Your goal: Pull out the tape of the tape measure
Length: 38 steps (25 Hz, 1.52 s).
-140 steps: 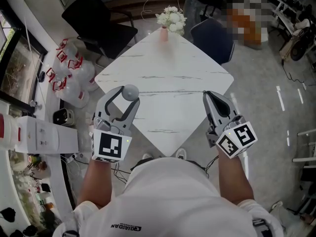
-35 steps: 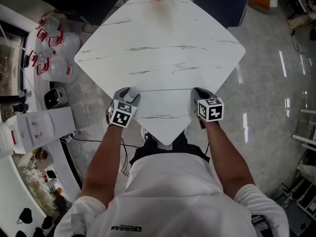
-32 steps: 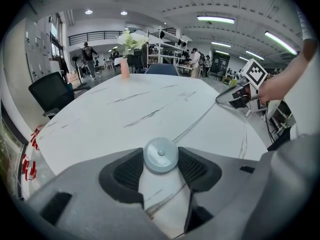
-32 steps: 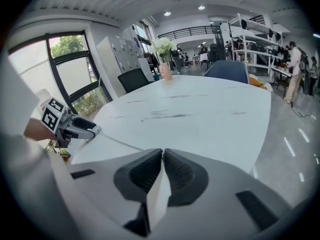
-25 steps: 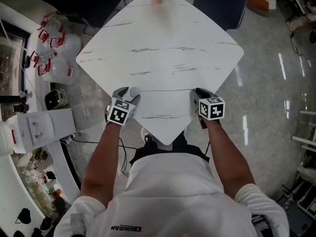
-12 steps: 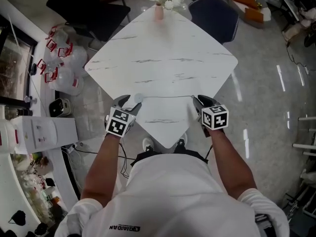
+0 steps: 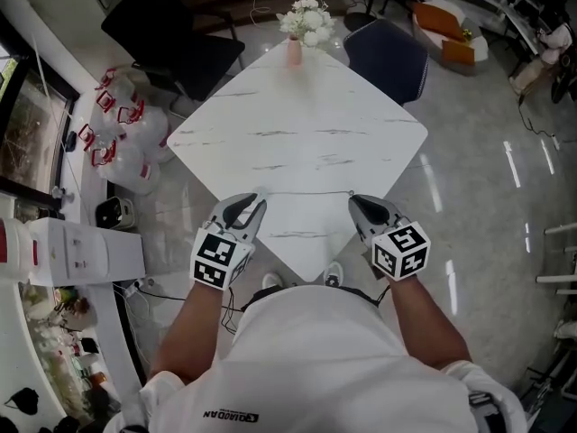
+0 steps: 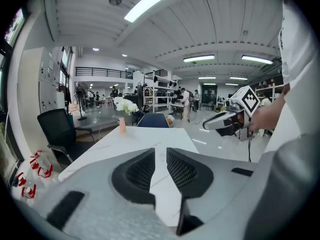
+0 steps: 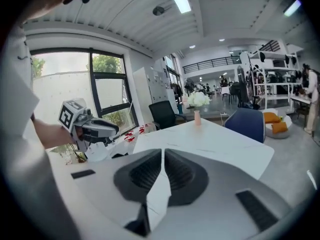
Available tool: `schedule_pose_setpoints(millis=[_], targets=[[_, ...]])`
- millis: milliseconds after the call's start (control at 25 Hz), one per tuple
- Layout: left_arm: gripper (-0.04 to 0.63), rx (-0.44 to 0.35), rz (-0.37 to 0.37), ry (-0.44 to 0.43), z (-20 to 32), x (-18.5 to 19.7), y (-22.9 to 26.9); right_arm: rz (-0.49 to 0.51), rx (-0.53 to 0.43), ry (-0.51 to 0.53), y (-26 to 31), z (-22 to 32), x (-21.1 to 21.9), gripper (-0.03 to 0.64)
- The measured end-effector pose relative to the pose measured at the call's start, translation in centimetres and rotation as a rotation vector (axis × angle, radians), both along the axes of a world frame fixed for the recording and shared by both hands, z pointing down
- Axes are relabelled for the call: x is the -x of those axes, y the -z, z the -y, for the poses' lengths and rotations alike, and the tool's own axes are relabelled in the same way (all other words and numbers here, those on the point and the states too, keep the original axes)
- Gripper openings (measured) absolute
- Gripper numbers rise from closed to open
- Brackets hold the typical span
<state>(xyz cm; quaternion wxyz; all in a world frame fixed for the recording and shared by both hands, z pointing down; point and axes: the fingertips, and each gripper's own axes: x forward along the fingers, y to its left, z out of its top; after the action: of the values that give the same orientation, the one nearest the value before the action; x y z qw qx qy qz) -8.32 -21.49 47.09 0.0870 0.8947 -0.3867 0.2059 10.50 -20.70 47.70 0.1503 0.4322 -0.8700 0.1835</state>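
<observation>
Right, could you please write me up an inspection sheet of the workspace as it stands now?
surface: white marble-look table, one item on it.
job's things: tape measure, nothing seen in any view.
clutter: pink vase of white flowers at the far corner.
grippers: left gripper jaws closing, narrow gap, nothing between; right gripper jaws closing, tips nearly together, nothing between; one at each near table edge.
cables: dark cable on the floor by the person's feet.
surroundings: black chair and blue chair beyond the far edges; water jugs on the floor at left.
</observation>
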Motion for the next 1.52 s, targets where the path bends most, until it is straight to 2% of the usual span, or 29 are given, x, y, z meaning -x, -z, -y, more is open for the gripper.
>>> schedule_pose_setpoints(millis=[240,400,800,960,1080,1520], targets=[[0.043,-0.070,-0.029,-0.071,-1.4,-2.7,3.7,0.030,-0.103,0.036,4.3,-1.3,1.9,0.011],[0.011,-0.135,-0.066,-0.070,-1.6,-3.6,6.9,0.076,-0.142,0.030,6.2,-1.8,2.0,0.006],[0.009,-0.226,-0.116,-0.062,-2.0,-3.9,10.5,0.149,-0.236,0.017,9.6,-2.6,1.5,0.005],[0.009,-0.209,-0.090,-0.042,-1.9,-3.8,9.9,0.145,-0.226,0.021,9.1,-2.8,1.4,0.003],[0.009,-0.197,-0.102,-0.036,-1.8,-3.8,9.8,0.144,-0.212,0.028,8.8,-2.9,1.5,0.003],[0.009,-0.205,-0.081,-0.062,-2.1,-4.4,9.8,0.133,-0.202,0.046,8.3,-3.2,1.8,0.003]])
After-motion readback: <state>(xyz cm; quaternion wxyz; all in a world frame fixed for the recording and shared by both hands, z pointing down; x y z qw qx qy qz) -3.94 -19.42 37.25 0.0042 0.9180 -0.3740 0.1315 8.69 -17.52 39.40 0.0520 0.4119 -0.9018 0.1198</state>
